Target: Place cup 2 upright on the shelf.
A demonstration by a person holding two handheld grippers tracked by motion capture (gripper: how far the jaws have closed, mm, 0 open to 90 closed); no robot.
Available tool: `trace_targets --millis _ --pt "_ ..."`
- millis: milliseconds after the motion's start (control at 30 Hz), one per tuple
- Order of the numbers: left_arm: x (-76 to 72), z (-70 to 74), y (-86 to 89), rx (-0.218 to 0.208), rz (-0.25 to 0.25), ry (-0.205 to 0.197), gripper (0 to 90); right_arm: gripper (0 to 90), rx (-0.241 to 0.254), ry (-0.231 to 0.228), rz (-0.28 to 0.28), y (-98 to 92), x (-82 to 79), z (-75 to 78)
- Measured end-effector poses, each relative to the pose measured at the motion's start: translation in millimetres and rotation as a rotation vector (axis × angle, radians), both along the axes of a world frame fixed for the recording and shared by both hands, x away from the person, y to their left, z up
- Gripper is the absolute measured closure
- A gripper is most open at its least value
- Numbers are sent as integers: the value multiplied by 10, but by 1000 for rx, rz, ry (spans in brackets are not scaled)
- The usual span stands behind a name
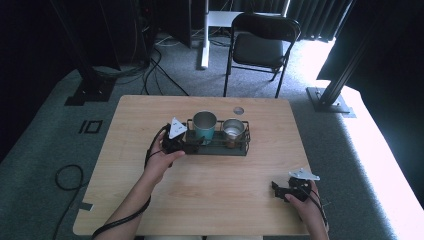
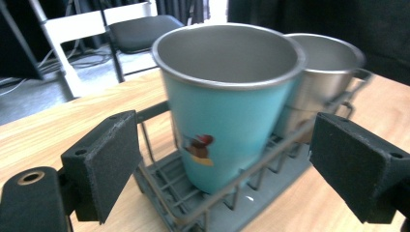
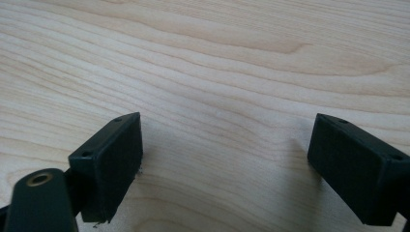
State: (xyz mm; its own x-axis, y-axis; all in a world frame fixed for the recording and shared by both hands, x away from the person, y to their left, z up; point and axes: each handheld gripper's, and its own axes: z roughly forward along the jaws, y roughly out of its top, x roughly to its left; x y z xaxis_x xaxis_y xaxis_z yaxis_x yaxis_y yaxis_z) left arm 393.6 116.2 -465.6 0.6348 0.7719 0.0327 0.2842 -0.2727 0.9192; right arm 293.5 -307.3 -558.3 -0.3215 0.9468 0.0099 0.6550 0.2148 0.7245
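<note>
Our left tool [image 2: 227,164] gapes open at the teal cup [image 2: 227,106] in the wire rack [image 2: 203,212], gripping nothing. Our right tool [image 3: 225,164] rests open and empty over the tabletop [image 3: 217,63].

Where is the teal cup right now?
In the high view the teal cup stands upright in the left end of the wire rack at mid-table, beside the steel cup, with the left gripper just at its left.

teal cup [image 2: 220,121], upright, in wire rack [image 2: 193,212]
</note>
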Motion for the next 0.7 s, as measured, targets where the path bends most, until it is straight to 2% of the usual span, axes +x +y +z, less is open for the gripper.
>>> trace_targets --millis 267,467,700 --pt "-128 21 114 1 -2 -15 119 120 0 0 -1 0 0 0" --pt "-177 9 217 -4 1 -5 120 120 1 0 -1 0 0 0" --pt "-211 -75 398 4 39 9 121 120 0 0 0 0 0 0"
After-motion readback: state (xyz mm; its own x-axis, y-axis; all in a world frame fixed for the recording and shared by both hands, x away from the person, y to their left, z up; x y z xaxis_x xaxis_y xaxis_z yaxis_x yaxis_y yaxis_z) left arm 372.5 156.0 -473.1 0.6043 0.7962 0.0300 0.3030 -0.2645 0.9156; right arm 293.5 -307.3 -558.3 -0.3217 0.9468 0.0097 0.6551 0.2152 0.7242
